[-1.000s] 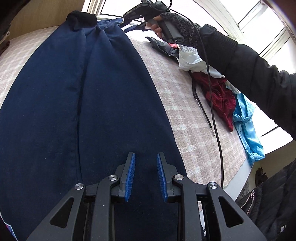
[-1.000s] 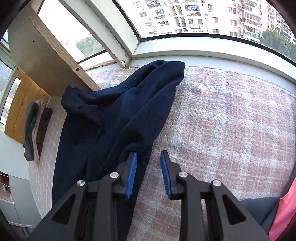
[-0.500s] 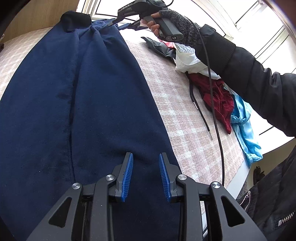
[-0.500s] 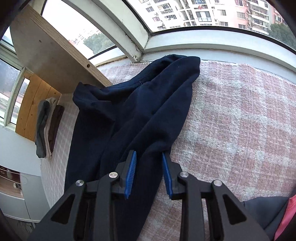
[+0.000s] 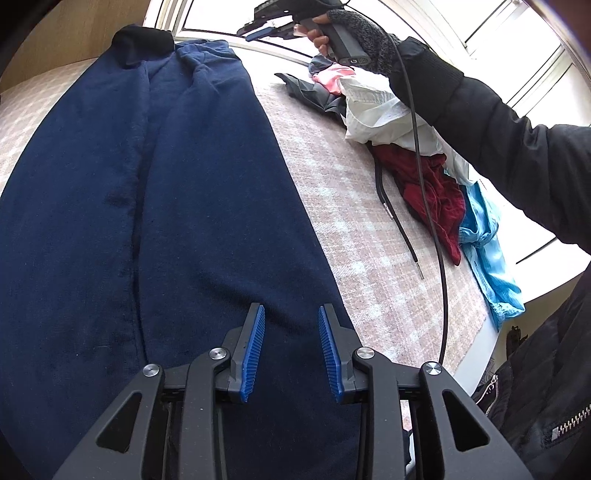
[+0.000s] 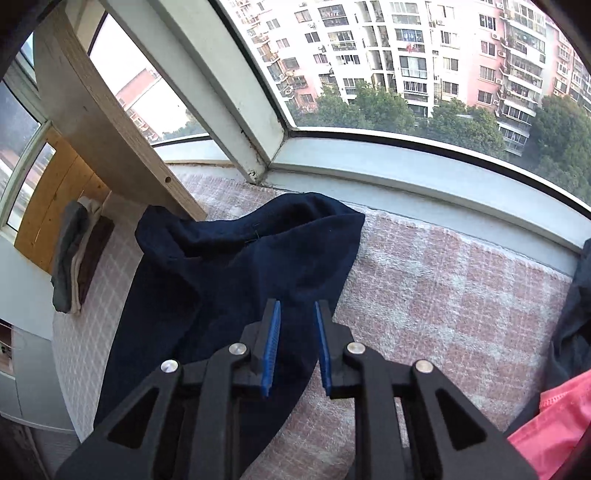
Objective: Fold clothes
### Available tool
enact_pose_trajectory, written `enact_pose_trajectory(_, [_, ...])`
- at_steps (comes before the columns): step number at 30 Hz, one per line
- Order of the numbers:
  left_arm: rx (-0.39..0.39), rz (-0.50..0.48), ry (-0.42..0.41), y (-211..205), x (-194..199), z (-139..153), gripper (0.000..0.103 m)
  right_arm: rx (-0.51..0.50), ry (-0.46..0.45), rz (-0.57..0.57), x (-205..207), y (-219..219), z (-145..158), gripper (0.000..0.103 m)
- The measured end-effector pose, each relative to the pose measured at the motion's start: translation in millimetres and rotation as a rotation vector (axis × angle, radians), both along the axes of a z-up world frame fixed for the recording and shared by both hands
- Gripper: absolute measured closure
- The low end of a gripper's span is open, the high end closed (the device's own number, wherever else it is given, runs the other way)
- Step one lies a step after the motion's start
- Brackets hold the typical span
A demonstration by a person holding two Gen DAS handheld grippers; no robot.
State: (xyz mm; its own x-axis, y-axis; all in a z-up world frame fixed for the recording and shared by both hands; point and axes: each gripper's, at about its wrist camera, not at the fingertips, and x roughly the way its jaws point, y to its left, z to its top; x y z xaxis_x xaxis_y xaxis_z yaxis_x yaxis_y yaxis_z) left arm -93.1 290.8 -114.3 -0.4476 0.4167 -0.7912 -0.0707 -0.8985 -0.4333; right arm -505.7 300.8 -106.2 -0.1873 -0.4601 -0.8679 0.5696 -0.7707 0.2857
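A pair of navy blue trousers [image 5: 147, 206] lies stretched out lengthwise on a pink checked blanket [image 5: 354, 229]. My left gripper [image 5: 291, 314] is open and empty, just above the near end of the trousers. My right gripper [image 6: 297, 310] is open and empty, above the trousers' far end [image 6: 258, 266], which lies bunched near the window sill. The right gripper also shows in the left wrist view [image 5: 273, 31], held in a gloved hand beyond the far end of the trousers.
A heap of clothes lies on the blanket's right side: white [image 5: 388, 110], dark red [image 5: 432, 195], light blue [image 5: 487, 266], pink [image 6: 554, 428]. A black cord [image 5: 399, 225] lies on the blanket. Folded clothes [image 6: 74, 258] are stacked far left. The window sill [image 6: 424, 177] borders the blanket.
My right gripper moved forward over the trousers' far end and rose, tilting up toward the window. My left gripper moved slightly and its jaws spread a little wider.
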Motion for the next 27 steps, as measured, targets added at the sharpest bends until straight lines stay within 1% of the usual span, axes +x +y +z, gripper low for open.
enact_pose_trajectory(2, [0.002, -0.004, 0.002, 0, -1, 0, 0.074, 0.110, 0.056, -0.011, -9, -12, -14, 0.084])
enact_pose_trajectory(3, [0.005, -0.005, 0.003, 0, -2, 0, 0.074, 0.164, 0.083, -0.016, -14, -17, -21, 0.088])
enact_pose_trajectory(4, [0.012, -0.003, 0.003, -1, -2, 0, 0.074, 0.192, 0.109, -0.027, -17, -20, -23, 0.091])
enact_pose_trajectory(6, [0.026, 0.000, 0.004, -3, -2, 0, 0.074, 0.177, 0.153, -0.061, -19, -18, -14, 0.089])
enact_pose_trajectory(7, [0.032, 0.003, 0.006, -5, -2, 0, 0.074, 0.158, 0.162, -0.060, -16, -19, -10, 0.088])
enact_pose_trajectory(9, [0.045, 0.012, 0.010, -7, -1, 0, 0.074, 0.092, 0.148, -0.011, 0, -26, -5, 0.088])
enact_pose_trajectory(10, [0.048, 0.016, 0.012, -8, 0, 0, 0.074, 0.086, 0.143, 0.024, 8, -32, -6, 0.088])
enact_pose_trajectory(12, [0.048, 0.024, 0.014, -8, 0, 1, 0.074, 0.157, 0.140, 0.108, 25, -50, -20, 0.084])
enact_pose_trajectory(13, [0.038, 0.027, 0.011, -7, 0, 2, 0.074, 0.201, 0.158, 0.119, 30, -57, -24, 0.084])
enact_pose_trajectory(14, [0.028, 0.029, 0.009, -5, 0, 3, 0.074, 0.198, 0.174, 0.110, 33, -59, -20, 0.084])
enact_pose_trajectory(16, [-0.021, 0.036, 0.001, -4, 4, 8, 0.074, 0.129, 0.143, 0.074, 34, -58, -4, 0.084])
enact_pose_trajectory(17, [-0.038, 0.051, 0.011, -6, 9, 13, 0.074, 0.078, 0.127, 0.069, 36, -58, 6, 0.084])
enact_pose_trajectory(19, [-0.047, 0.104, 0.038, -15, 27, 24, 0.074, 0.021, 0.116, 0.084, 43, -63, 23, 0.075])
enact_pose_trajectory(20, [-0.051, 0.135, 0.050, -20, 36, 30, 0.074, 0.012, 0.112, 0.102, 48, -69, 28, 0.063])
enact_pose_trajectory(21, [-0.064, 0.166, 0.049, -26, 48, 33, 0.074, 0.013, 0.108, 0.120, 52, -76, 31, 0.058])
enact_pose_trajectory(24, [-0.101, 0.259, 0.046, -44, 83, 42, 0.074, 0.036, 0.068, 0.149, 67, -93, 28, 0.058])
enact_pose_trajectory(27, [-0.133, 0.349, 0.017, -58, 120, 44, 0.074, 0.046, 0.024, 0.157, 82, -102, 19, 0.058])
